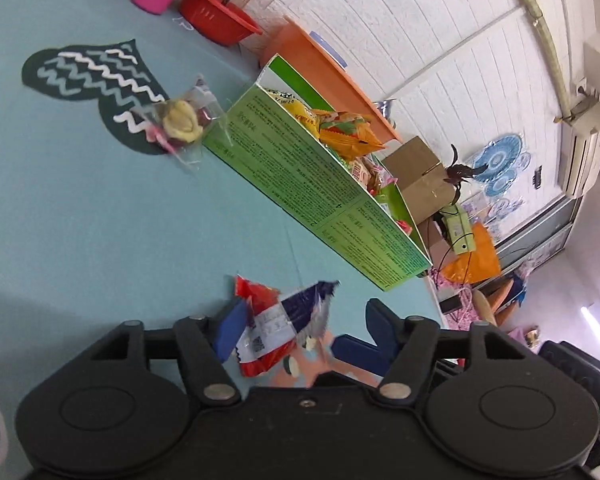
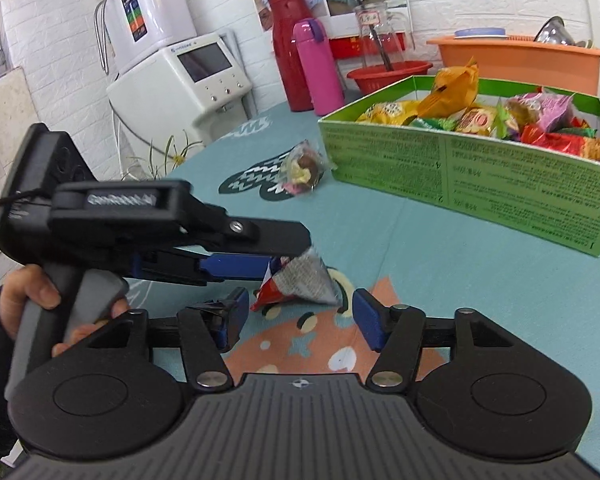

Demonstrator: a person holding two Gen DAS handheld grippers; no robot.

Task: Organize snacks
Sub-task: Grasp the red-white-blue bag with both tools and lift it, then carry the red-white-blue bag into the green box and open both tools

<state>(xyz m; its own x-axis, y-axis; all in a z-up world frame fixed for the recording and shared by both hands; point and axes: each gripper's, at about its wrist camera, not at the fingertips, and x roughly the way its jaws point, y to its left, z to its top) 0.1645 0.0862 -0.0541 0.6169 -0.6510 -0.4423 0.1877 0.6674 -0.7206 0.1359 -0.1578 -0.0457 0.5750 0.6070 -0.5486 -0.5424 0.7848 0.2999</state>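
Right wrist view, left claw (image 2: 300, 256) reaching in from the left, fingers apart around a crinkled red, white and silver snack packet (image 2: 300, 286) lying on the teal table (image 2: 460, 280), right claw (image 2: 296, 320) spread wide just before it, green box (image 2: 480, 176) of bright wrapped snacks beyond at right.

snacks (image 2: 480, 118) in box (image 2: 460, 168), wrapped sweet (image 2: 302, 168) left of box

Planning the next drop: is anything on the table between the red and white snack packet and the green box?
Nothing visible. Bare tablecloth lies between the snack packet and the green box; the clear-wrapped candy sits off to the side.
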